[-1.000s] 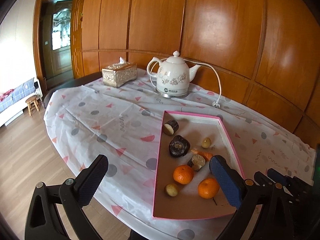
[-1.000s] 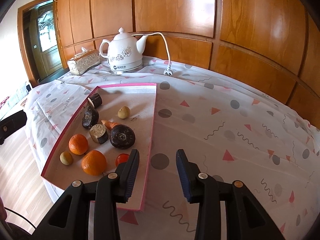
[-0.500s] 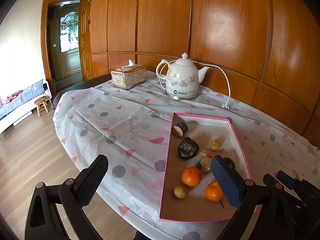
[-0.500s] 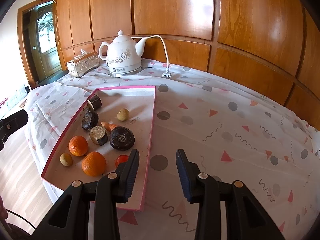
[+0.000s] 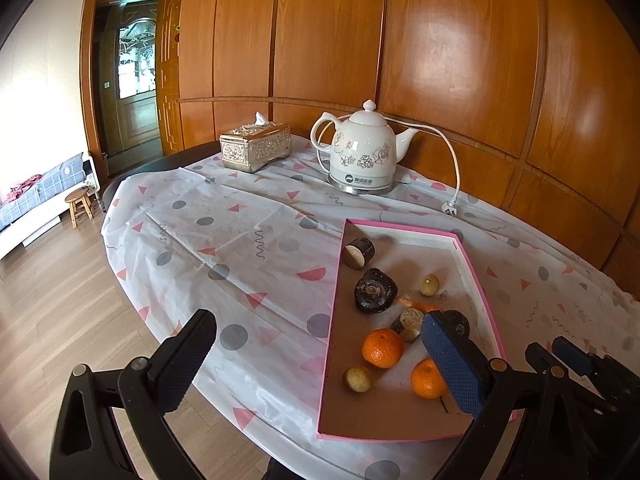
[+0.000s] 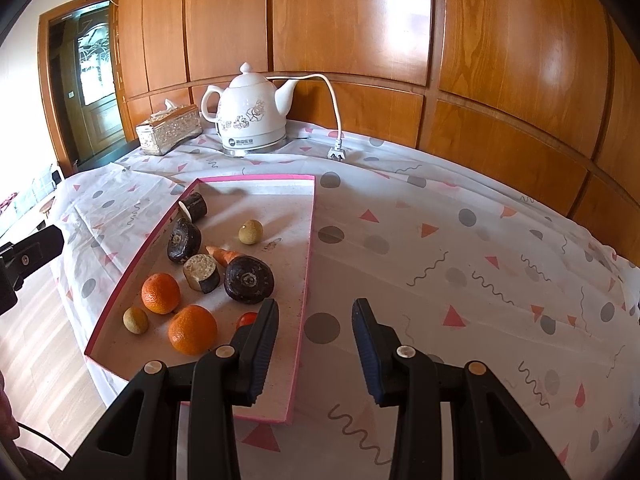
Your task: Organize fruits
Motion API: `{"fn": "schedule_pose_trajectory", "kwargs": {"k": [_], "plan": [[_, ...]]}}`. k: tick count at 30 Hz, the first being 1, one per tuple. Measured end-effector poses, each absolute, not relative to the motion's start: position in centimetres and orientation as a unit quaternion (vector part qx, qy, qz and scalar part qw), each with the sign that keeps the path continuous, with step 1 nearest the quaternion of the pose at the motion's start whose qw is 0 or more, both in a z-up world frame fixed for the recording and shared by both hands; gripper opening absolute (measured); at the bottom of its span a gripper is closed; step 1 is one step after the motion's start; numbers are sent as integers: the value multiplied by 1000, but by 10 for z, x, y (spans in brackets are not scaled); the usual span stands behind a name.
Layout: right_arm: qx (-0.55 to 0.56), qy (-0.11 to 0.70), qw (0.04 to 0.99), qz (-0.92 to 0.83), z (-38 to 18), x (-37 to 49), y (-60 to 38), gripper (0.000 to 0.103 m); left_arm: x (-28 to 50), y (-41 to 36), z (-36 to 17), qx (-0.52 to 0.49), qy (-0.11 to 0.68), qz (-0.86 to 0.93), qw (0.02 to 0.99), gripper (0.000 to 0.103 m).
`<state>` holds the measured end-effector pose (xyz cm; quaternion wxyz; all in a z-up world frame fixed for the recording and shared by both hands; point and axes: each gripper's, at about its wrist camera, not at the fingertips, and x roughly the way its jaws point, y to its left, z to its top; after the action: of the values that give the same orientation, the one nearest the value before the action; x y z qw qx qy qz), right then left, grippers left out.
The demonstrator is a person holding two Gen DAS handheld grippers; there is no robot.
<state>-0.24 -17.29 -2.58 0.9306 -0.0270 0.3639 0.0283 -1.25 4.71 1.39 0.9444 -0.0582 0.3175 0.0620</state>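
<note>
While tilted higher, same tray layout.

walls: wood panelling | floor: light wood | doorway | stool

red fruit — half behind right claw

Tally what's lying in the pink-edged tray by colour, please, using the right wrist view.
Tray contents:
Orange citrus: 2
Dark brown or black pieces: 4
Small tan round fruits: 2
Carrot piece: 1
Small red fruit: 1
Total: 10
</note>
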Motion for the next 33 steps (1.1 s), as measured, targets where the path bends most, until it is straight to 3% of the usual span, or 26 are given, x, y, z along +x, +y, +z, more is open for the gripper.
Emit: {"fn": "schedule_pose_trajectory", "kwargs": {"k": [33], "plan": [[-34,362,931,34,-23,-3,-172,39,-15,45,18,-57,312,62,946,103]]}}
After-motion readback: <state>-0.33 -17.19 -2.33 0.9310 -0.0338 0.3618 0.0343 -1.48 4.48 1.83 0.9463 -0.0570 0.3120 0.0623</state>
